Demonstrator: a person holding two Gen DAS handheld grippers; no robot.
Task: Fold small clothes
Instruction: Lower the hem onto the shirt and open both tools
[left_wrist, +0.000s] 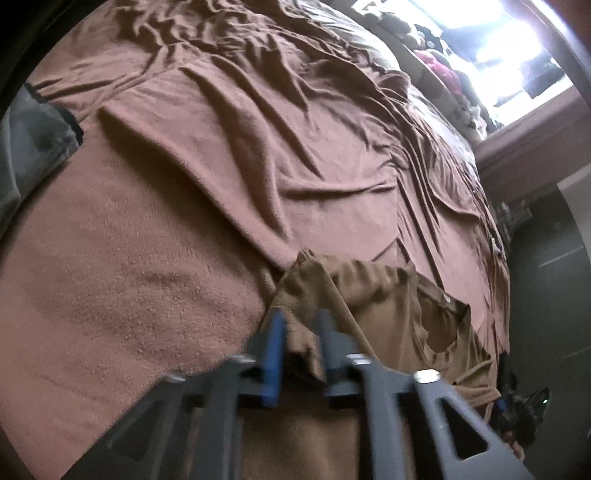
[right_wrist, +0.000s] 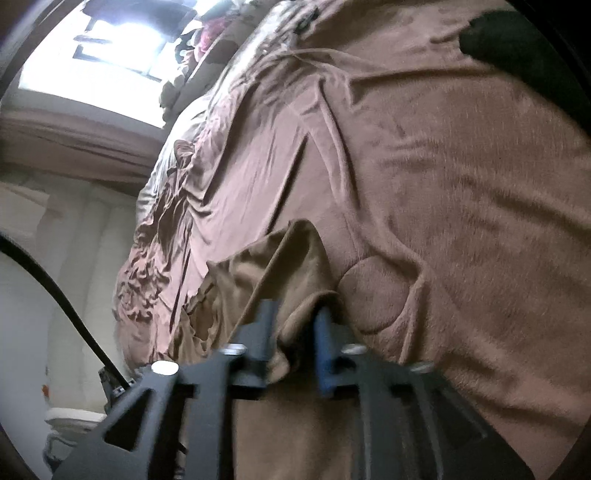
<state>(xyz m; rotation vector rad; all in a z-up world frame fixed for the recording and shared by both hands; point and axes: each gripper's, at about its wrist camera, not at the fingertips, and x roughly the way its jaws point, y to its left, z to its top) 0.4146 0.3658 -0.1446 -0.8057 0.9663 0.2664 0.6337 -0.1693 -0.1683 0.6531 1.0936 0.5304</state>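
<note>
Right now a brown tee (left_wrist: 384, 306) lies bunched on the bed's pinkish blanket (left_wrist: 147, 258), near the edge. Left gripper (left_wrist: 301, 325) fingers part-open, cloth fold betw. them, not pinched. Right gripper (right_wrist: 295, 317) same: fingers apart w/ fabric loosely in the gap.

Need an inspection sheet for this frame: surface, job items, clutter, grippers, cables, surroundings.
Surface: bed under a wrinkled pinkish-brown blanket.
Job's things: tan shirt lying on the blanket, neck opening visible, one corner bunched up between each gripper's fingers.
Clutter: grey cloth at the blanket's edge; dark object at the far corner, unidentifiable.
Grippers: left gripper and right gripper both have jaws parted, shirt fabric between them, pads not visibly pressing.
Cables: black cable beside the bed.
Surroundings: bright window; pile of clothes beyond the bed.
</note>
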